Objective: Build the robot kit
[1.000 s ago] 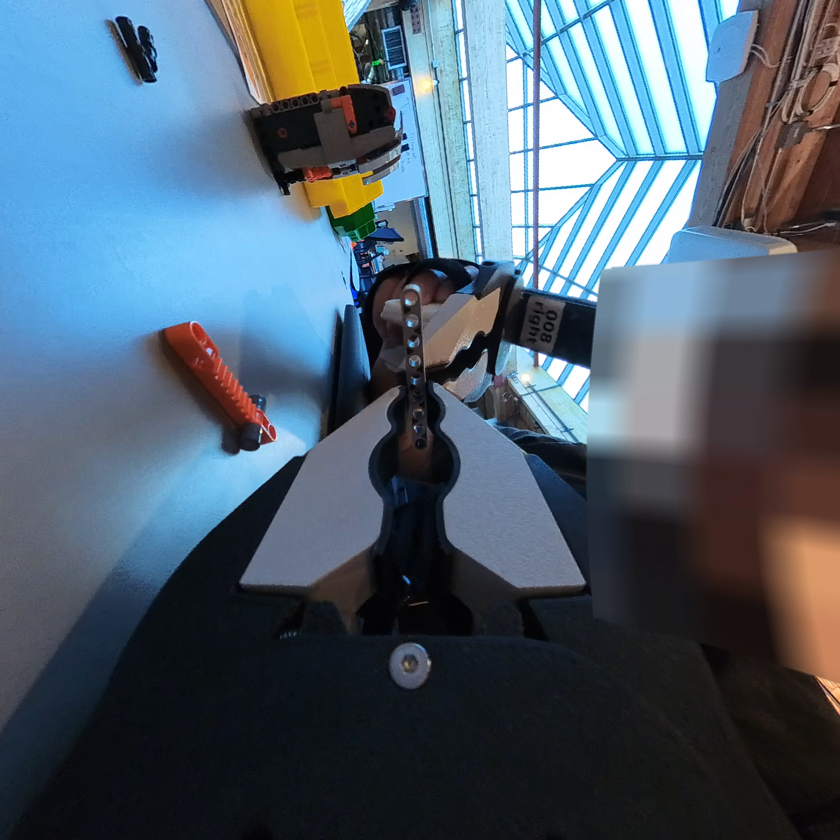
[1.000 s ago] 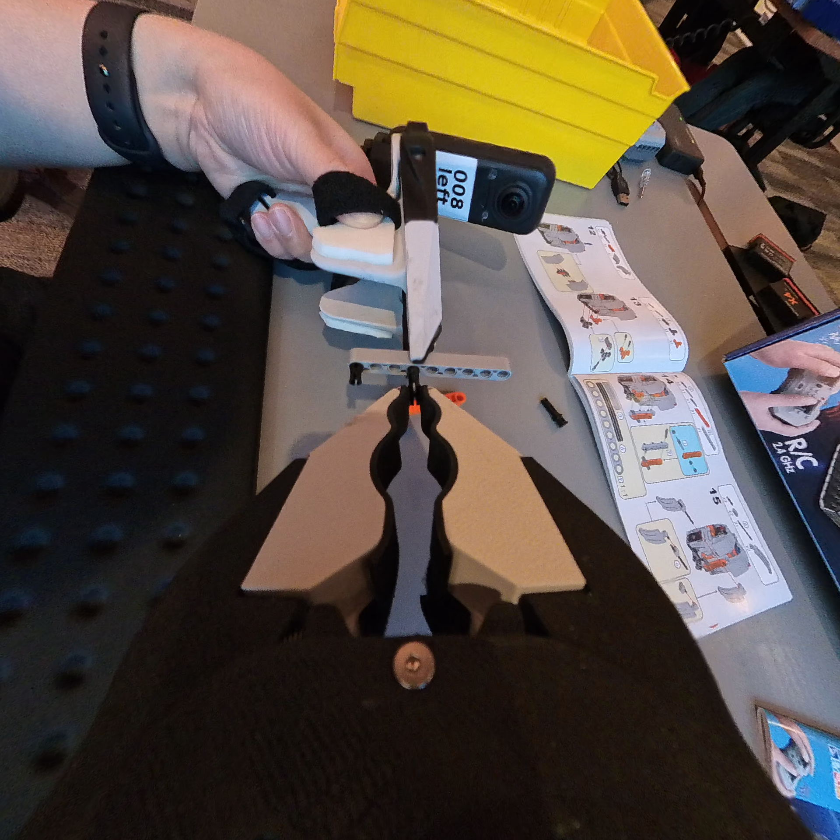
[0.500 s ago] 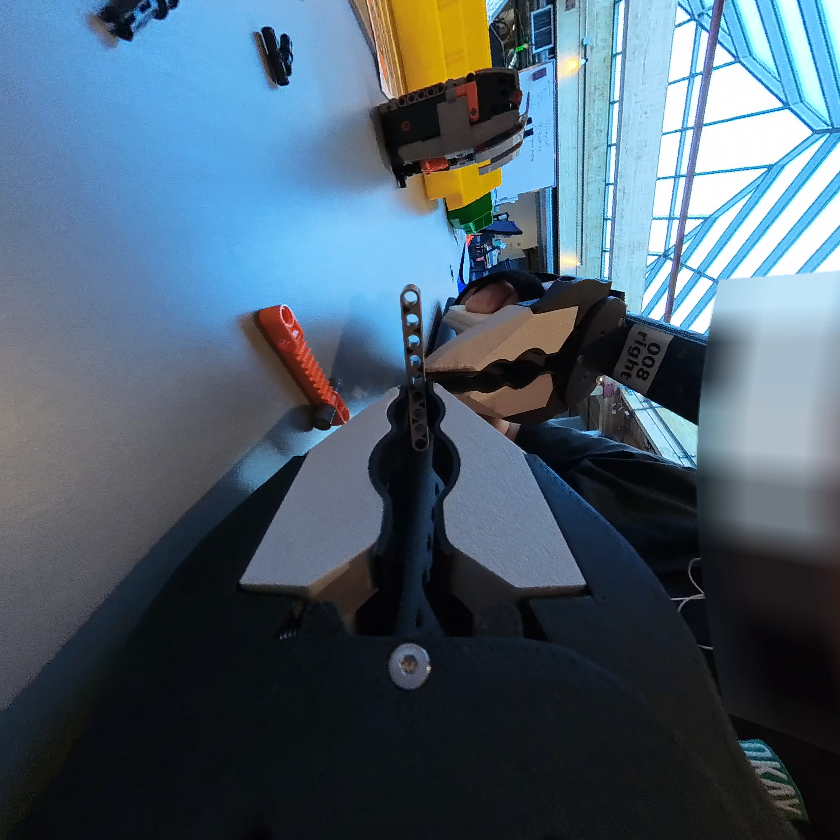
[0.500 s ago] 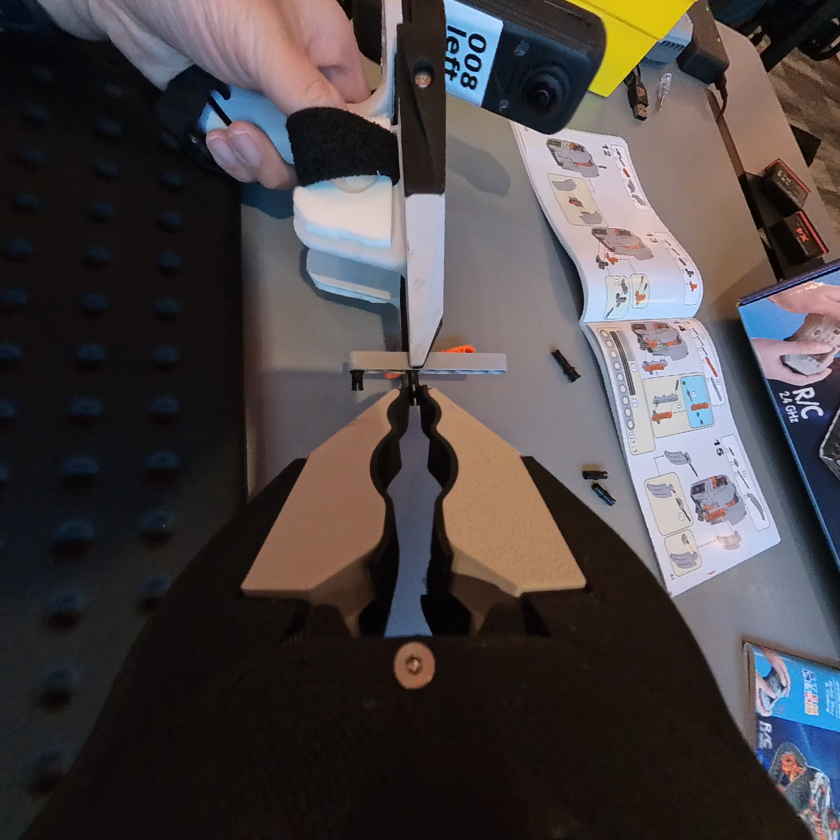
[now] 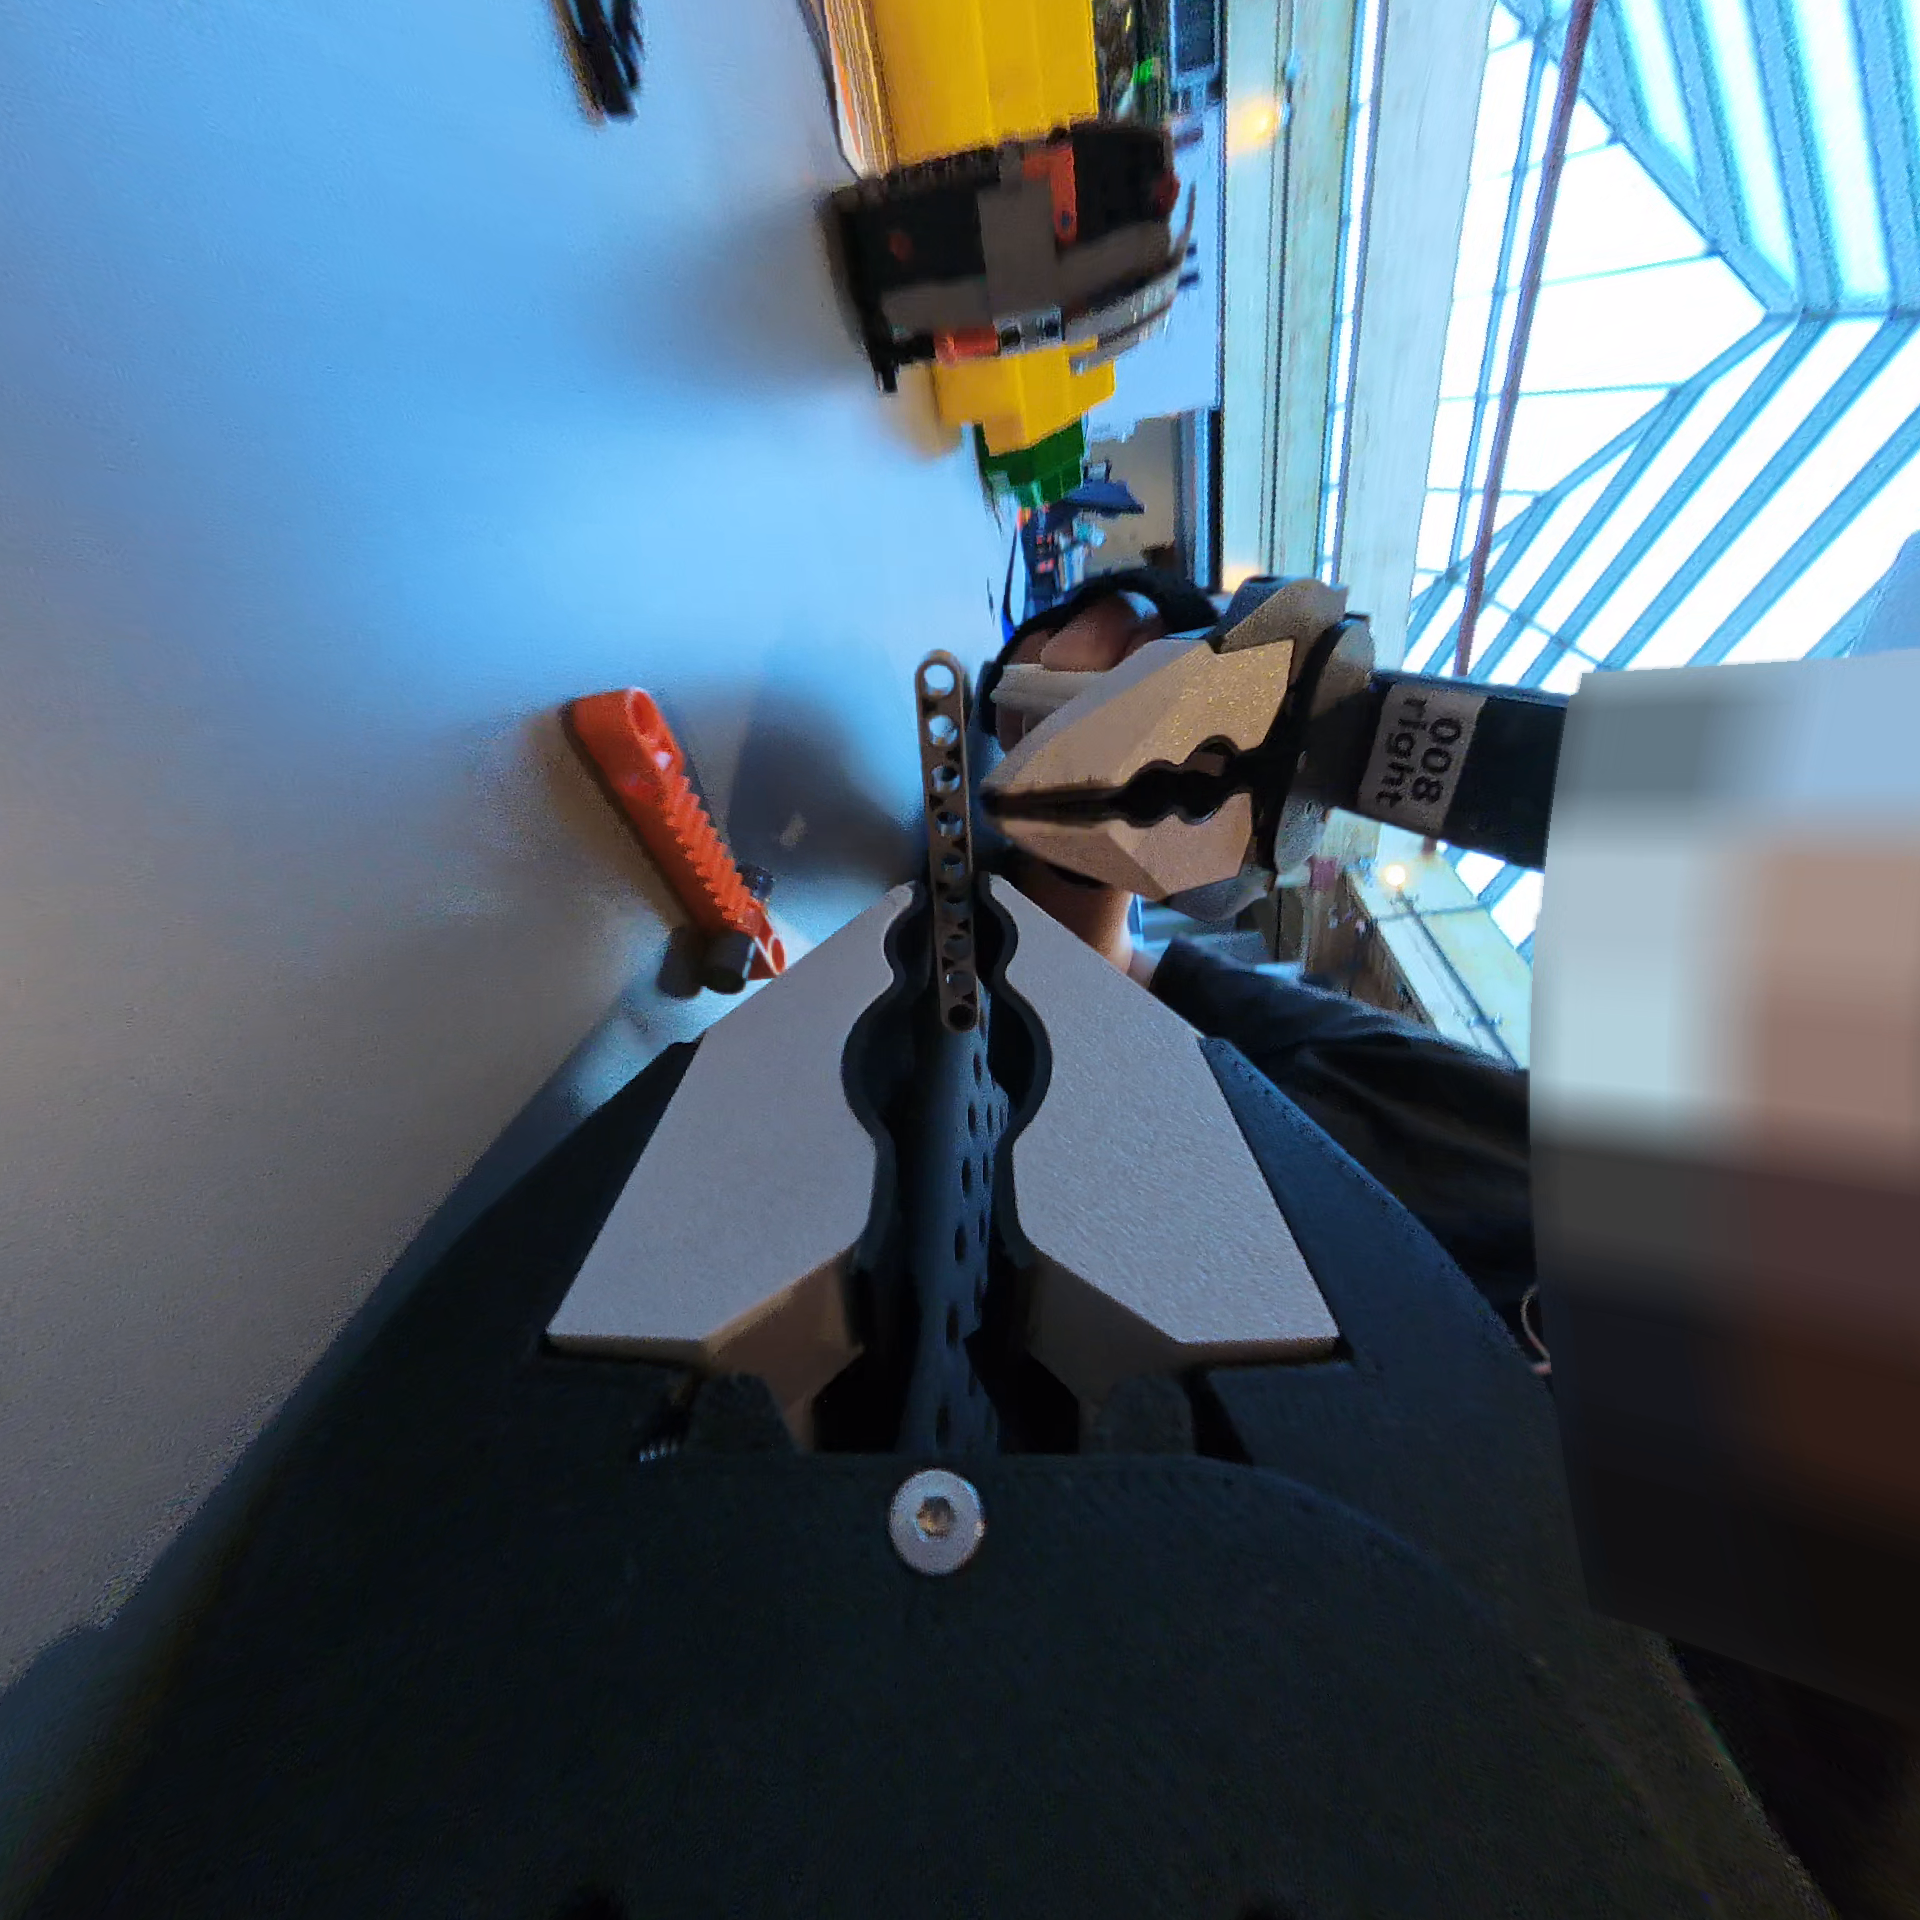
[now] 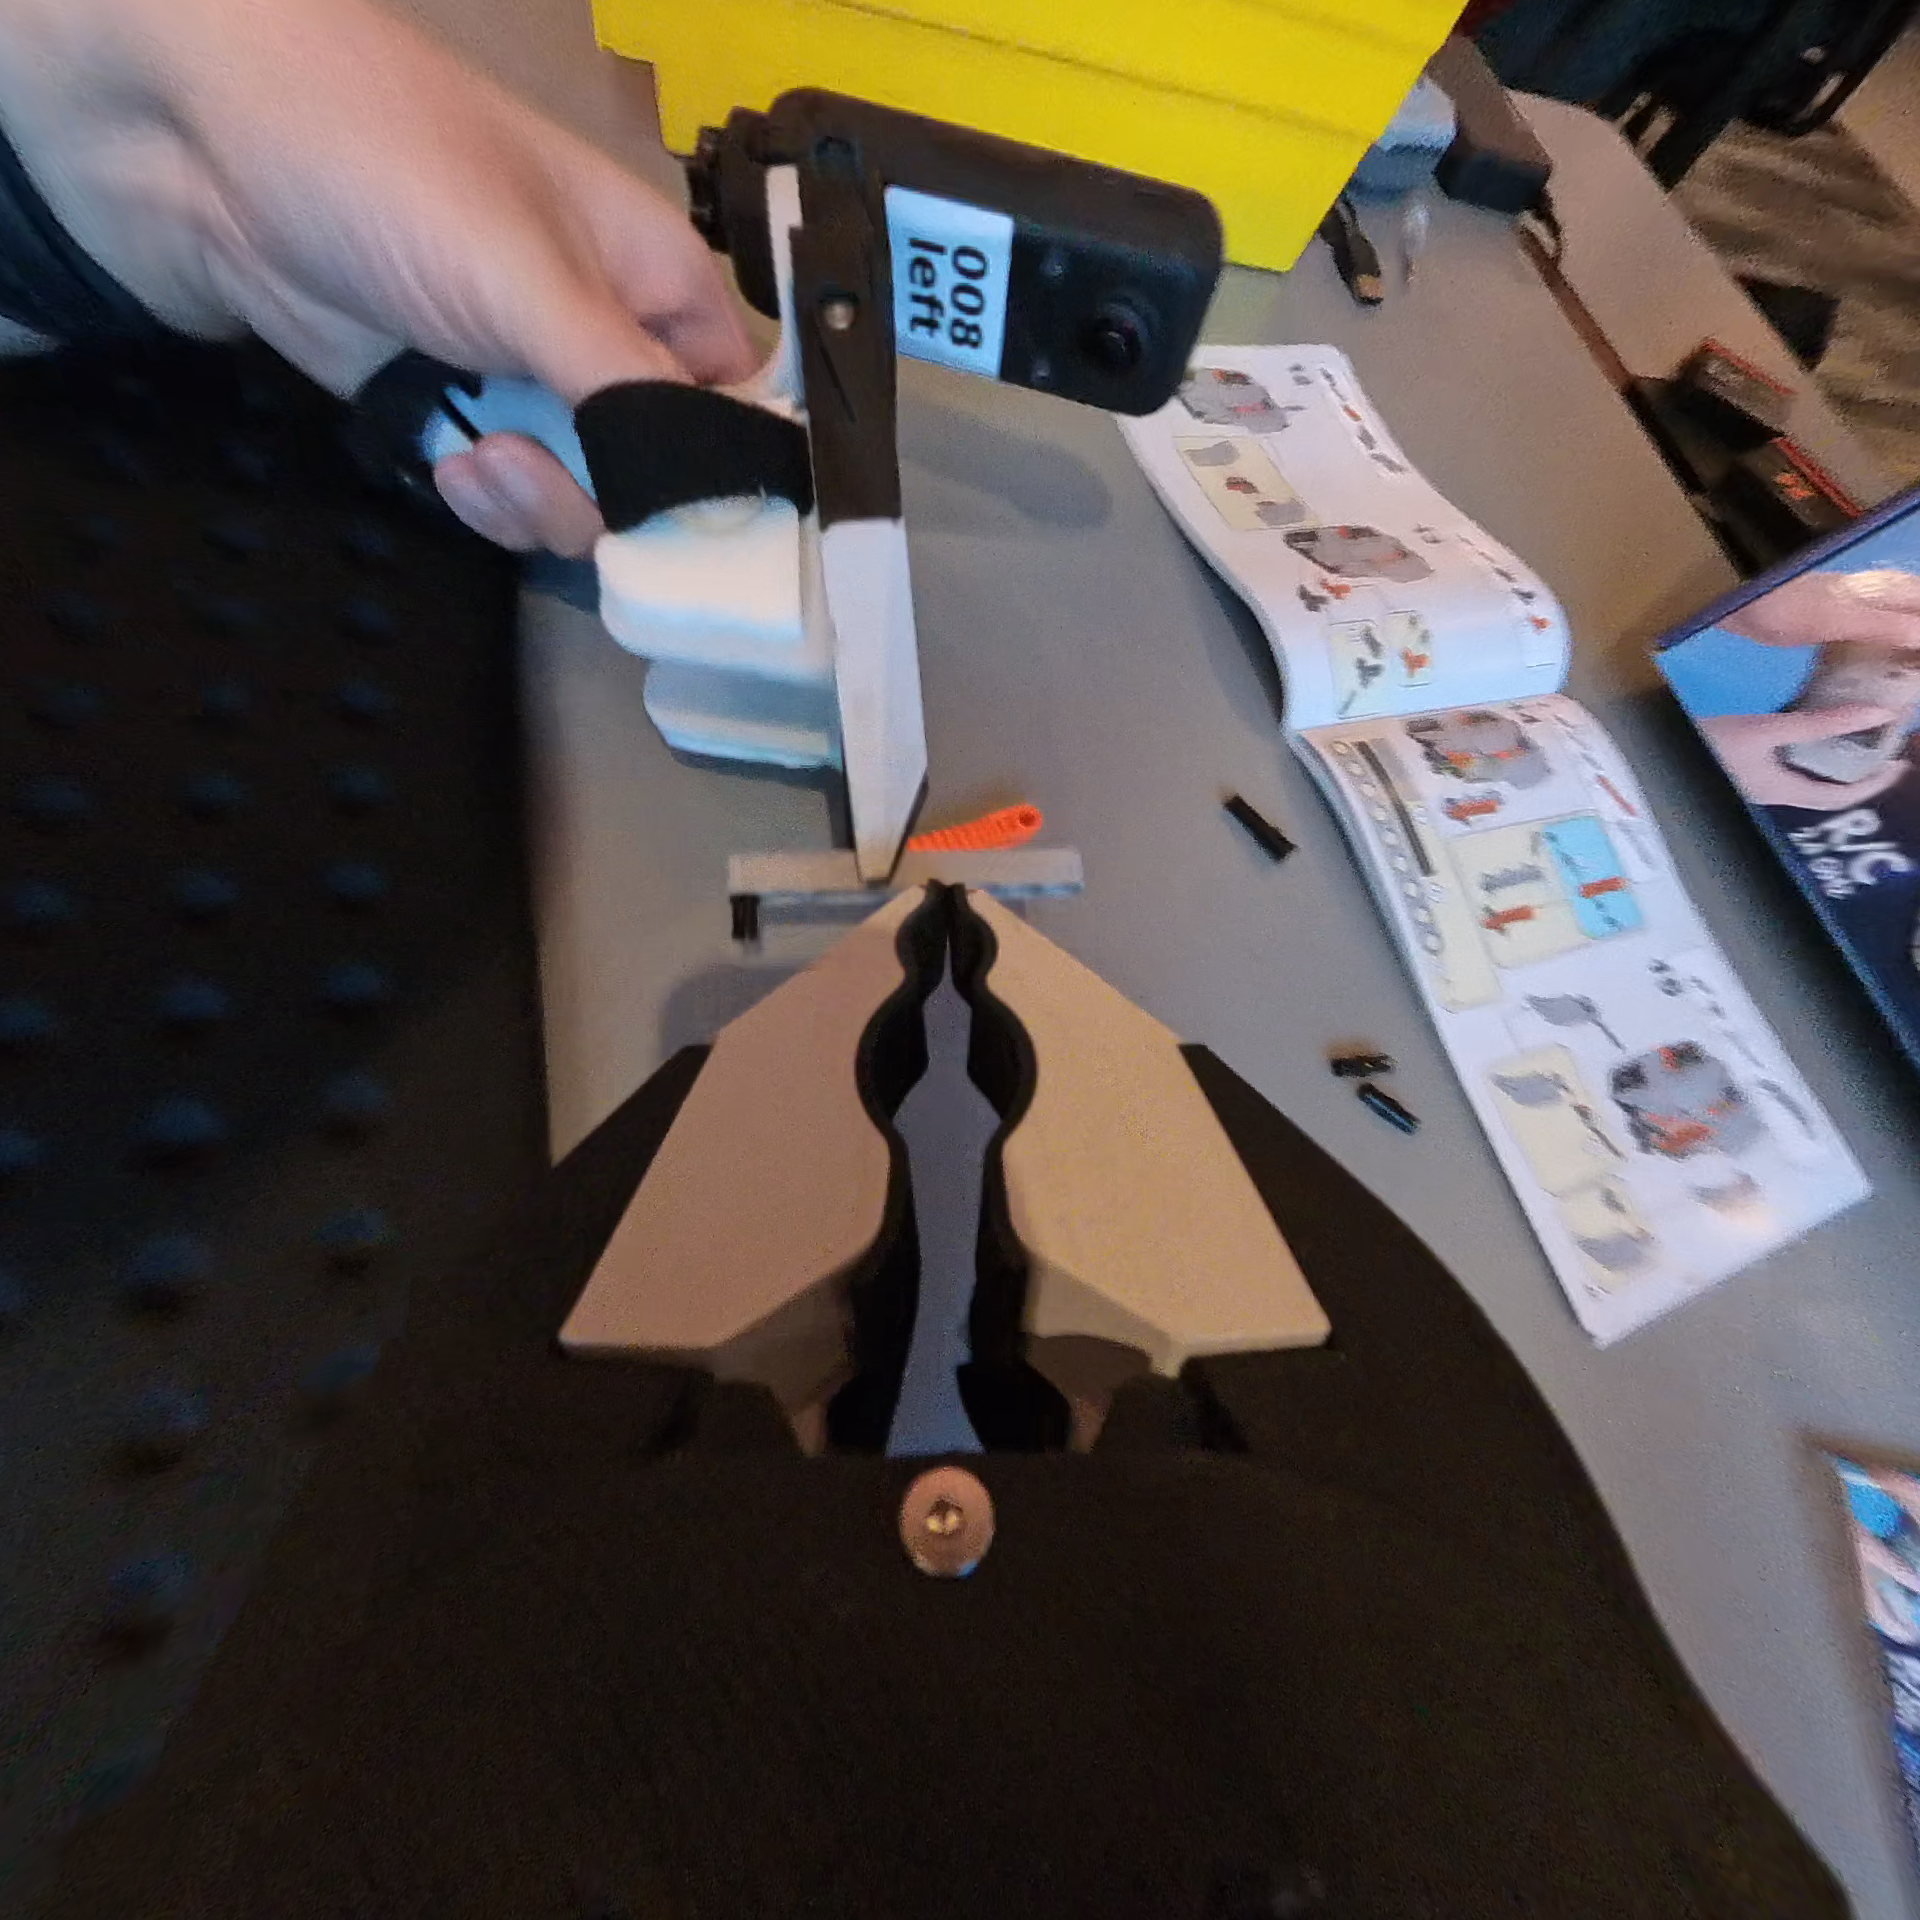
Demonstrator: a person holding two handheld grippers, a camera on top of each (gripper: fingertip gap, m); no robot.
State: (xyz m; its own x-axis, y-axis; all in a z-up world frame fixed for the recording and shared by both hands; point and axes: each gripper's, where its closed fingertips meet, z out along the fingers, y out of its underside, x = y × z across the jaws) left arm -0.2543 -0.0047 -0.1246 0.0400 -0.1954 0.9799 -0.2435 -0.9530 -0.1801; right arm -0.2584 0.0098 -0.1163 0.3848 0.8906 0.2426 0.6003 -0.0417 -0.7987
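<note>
In the right wrist view a dark studded mat [image 6: 208, 935] lies at the left beside the grey table [image 6: 1091, 644]; mid-table the left gripper [image 5: 951, 894] is clamped on a grey holed beam [image 5: 948, 831] held above the surface, and the right gripper [image 6: 940, 899], jaws together and empty, points at the beam's middle. An orange toothed piece [image 6: 977, 831] lies just behind the beam. Further right lie loose black pins [image 6: 1257, 828] and an open instruction booklet [image 6: 1455, 790], yellow bins [image 6: 1039, 104] stand at the far edge, and the left wrist view shows a part-built model [image 5: 1013, 249] and a glazed roof [image 5: 1662, 312].
</note>
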